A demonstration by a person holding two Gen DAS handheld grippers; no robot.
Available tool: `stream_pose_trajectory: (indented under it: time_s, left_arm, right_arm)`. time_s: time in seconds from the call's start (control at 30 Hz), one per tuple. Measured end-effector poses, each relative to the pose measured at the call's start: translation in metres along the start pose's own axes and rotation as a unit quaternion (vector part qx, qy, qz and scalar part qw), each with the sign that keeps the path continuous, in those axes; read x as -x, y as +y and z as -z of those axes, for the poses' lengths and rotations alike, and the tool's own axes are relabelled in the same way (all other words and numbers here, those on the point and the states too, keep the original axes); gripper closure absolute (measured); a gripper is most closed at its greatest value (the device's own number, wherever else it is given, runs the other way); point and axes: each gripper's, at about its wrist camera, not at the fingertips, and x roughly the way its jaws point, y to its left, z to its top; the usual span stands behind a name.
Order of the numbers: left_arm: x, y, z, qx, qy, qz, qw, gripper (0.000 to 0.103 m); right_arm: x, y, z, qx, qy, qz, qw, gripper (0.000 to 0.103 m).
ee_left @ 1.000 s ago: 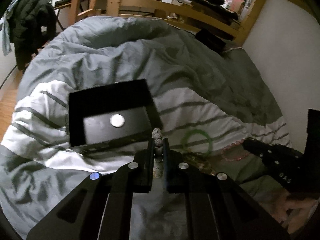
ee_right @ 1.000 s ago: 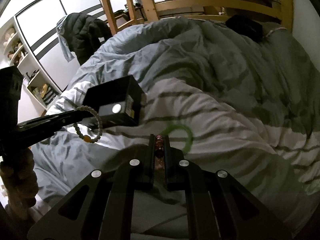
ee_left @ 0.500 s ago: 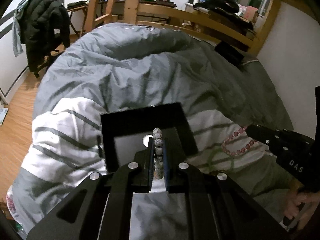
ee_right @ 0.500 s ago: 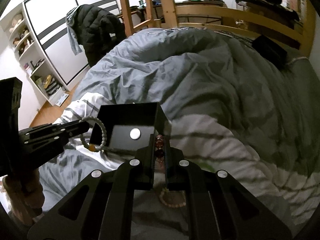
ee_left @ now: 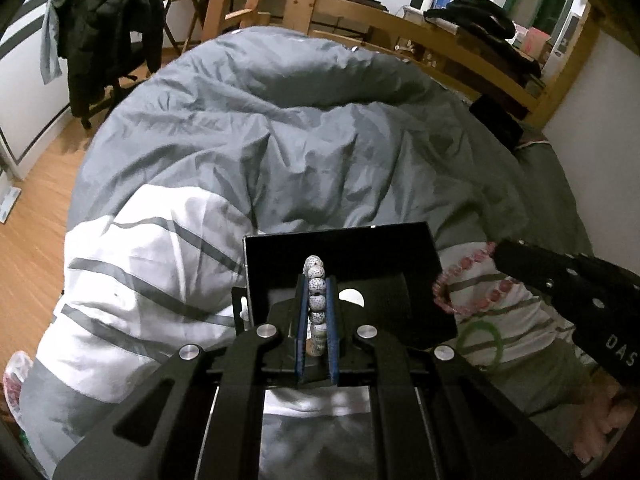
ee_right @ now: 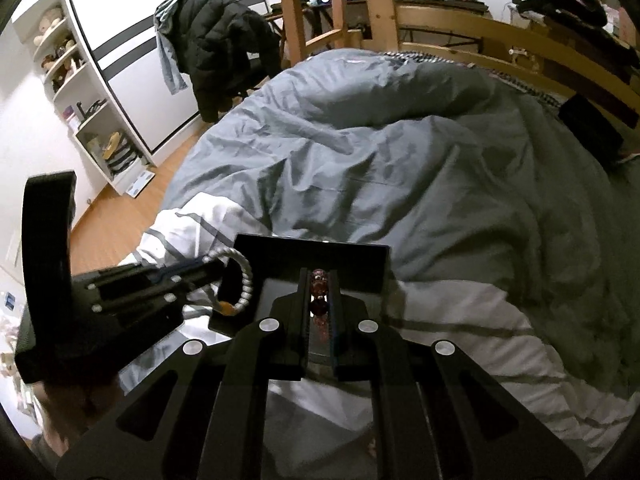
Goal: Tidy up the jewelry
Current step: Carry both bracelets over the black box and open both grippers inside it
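Observation:
An open black box [ee_left: 340,248] sits on the striped duvet, also in the right wrist view [ee_right: 312,256]. My left gripper [ee_left: 316,288] is shut on a white speckled bead bracelet [ee_left: 315,300] and holds it over the box; the bracelet also shows in the right wrist view [ee_right: 244,280]. My right gripper [ee_right: 320,292] is shut on a pink-red bead bracelet [ee_right: 319,292], held over the box's near side; it hangs at the box's right edge in the left wrist view [ee_left: 468,284]. A green bangle [ee_left: 478,344] lies on the duvet, right of the box.
The grey and white duvet [ee_left: 280,152] covers the bed. A wooden bed frame [ee_left: 400,28] stands behind. A dark jacket hangs on a chair [ee_left: 108,32] at the far left. A wall [ee_left: 600,112] runs along the right. A black object [ee_left: 496,120] lies at the bed's far end.
Both grippers have moved toward the box with their bracelets; the box now sits right under both sets of fingers. The green bangle stays on the duvet.

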Motion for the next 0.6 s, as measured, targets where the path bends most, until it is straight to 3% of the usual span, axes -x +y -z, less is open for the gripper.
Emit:
stream_pose_trajectory:
  time_s: [0.3,0.6]
  left_arm:
    - [-0.019,0.021,0.002,0.030,0.025,0.002,0.9992,0.095]
    - [-0.030,0.025,0.004,0.042,0.048,0.016,0.9978,0.095]
  right_arm:
    - [-0.045,0.011,0.004,0.003,0.035,-0.004,0.999,0.095]
    - [-0.063,0.009,0.008,-0.011,0.045,-0.029,0.998,0.095]
